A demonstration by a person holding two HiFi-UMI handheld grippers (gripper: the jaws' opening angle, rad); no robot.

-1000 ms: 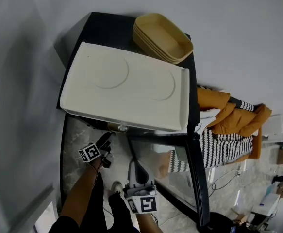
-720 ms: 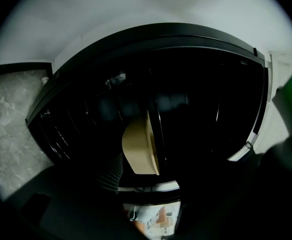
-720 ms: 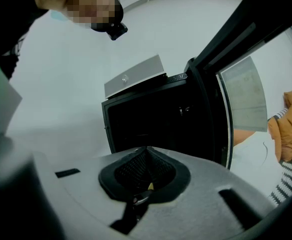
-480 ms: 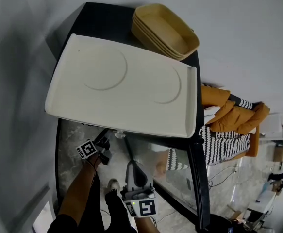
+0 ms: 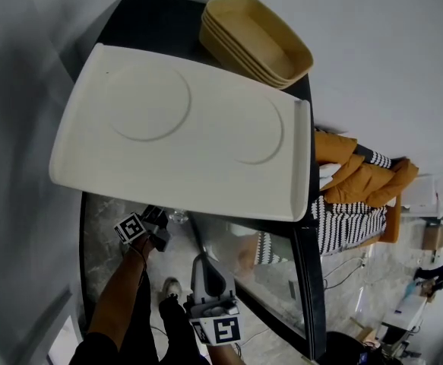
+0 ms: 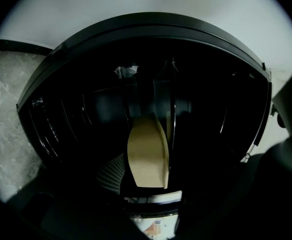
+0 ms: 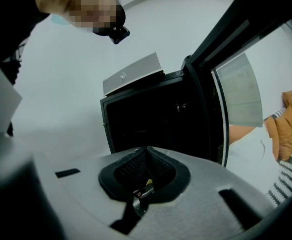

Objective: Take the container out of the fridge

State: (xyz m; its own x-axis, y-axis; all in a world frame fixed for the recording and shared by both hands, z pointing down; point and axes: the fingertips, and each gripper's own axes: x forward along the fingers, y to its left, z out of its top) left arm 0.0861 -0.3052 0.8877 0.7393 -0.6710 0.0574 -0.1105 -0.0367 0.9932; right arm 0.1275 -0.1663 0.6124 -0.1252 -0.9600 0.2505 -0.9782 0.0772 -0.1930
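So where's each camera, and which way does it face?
Head view: on the person's head, steeply down onto the cream rectangular tray atop the black fridge; forearm, left gripper, right gripper show.
Left gripper view: rides that gripper, faces into the fridge at a tan container; jaws dim, apart.
Right gripper view: rides that gripper, looks up at the fridge's open front; shut jaws show.
Shared: all three see the fridge.
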